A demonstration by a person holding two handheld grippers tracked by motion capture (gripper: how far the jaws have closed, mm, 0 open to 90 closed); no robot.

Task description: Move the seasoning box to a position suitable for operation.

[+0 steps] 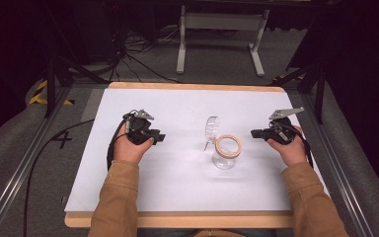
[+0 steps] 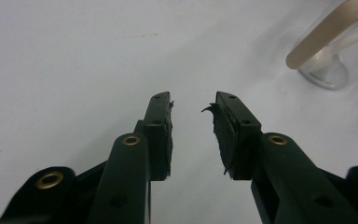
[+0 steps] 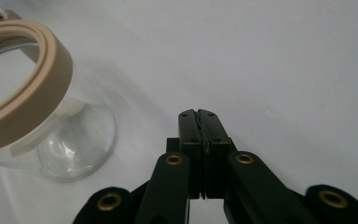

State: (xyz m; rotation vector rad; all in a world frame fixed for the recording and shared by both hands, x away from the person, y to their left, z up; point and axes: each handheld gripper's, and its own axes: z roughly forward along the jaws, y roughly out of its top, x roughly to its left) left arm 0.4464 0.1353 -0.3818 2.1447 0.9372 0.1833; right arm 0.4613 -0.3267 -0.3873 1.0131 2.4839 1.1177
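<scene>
A clear glass jar [image 1: 225, 154] with a tan rim ring [image 1: 228, 145] stands at the table's middle, its hinged glass lid [image 1: 211, 129] swung open behind it. The jar [image 3: 42, 116] is close at the left in the right gripper view, and its base [image 2: 324, 70] sits at the top right in the left gripper view. My left gripper [image 1: 161, 138] rests left of the jar, open with nothing between its jaws [image 2: 193, 109]. To the right of the jar my right gripper [image 1: 253, 133] is shut and empty [image 3: 198, 113]. Both point inward at the jar.
A white sheet [image 1: 177, 173] covers the wooden table [image 1: 177, 220]. Beyond the far edge are a white stand [image 1: 222, 22] and cables on the floor [image 1: 133, 54]. Metal rails [image 1: 24, 163] run along both sides.
</scene>
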